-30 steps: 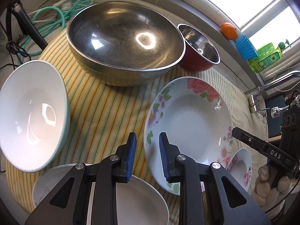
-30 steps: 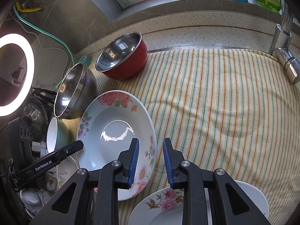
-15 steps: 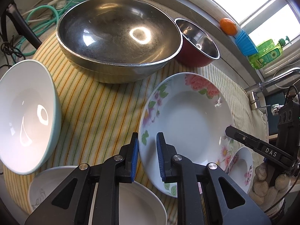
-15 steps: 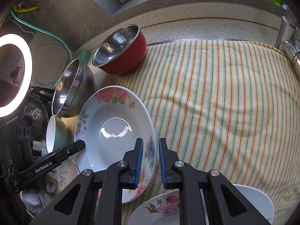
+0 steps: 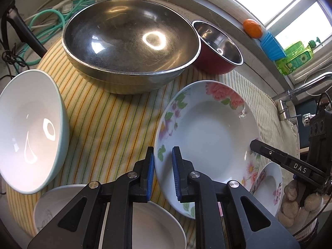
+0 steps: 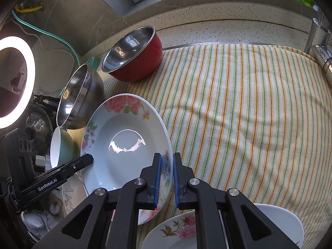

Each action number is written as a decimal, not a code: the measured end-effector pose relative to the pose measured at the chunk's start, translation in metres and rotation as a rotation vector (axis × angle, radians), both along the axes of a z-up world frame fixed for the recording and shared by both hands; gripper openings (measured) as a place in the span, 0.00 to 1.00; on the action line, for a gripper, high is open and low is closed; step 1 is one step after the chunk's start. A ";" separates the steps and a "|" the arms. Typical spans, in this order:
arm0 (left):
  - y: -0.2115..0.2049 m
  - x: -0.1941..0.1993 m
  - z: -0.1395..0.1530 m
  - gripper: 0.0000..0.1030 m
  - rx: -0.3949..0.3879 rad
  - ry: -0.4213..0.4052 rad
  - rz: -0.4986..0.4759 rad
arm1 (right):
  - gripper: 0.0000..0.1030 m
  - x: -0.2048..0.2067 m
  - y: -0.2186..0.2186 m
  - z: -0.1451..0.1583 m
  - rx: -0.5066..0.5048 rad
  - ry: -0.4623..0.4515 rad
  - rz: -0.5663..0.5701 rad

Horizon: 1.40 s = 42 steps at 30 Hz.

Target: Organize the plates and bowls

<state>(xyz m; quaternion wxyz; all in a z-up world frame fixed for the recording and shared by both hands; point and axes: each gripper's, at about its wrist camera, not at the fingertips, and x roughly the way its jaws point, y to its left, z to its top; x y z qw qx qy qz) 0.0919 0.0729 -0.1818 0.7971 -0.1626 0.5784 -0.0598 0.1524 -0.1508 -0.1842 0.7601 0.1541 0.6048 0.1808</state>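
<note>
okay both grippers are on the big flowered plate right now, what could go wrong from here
1. Each gripper, left and right, has closed on only a thin bit of the flowered plate's rim, on opposite sides; uneven lifting could let the glossy rim slip.
2. The plate sits close beside the steel bowl and overlaps the small flowered plate, so swinging it could knock either one.

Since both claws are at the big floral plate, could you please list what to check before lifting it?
1. Left claw on rim of large floral plate, jaws just closing: ok.
2. Right claw shut on opposite rim: ok.
3. Grip firm enough: cannot tell.
4. Small floral plate clear of it: cannot tell, edges overlap in view.
5. Bare striped cloth for set-down: ok.
</note>
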 end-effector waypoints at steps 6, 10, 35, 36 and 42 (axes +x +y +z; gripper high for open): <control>-0.003 -0.002 0.005 0.14 0.013 -0.014 -0.005 | 0.10 -0.004 -0.004 0.002 0.009 -0.001 -0.012; -0.005 -0.004 0.006 0.14 0.018 -0.018 -0.006 | 0.10 -0.006 -0.005 0.005 0.005 -0.012 -0.013; -0.043 -0.032 0.037 0.14 -0.015 -0.065 -0.092 | 0.10 -0.056 -0.055 0.050 0.015 -0.070 -0.092; -0.047 -0.033 0.037 0.15 -0.016 -0.065 -0.100 | 0.10 -0.059 -0.059 0.051 0.014 -0.072 -0.098; -0.069 -0.043 0.037 0.15 -0.026 -0.059 -0.148 | 0.10 -0.079 -0.080 0.054 0.006 -0.072 -0.138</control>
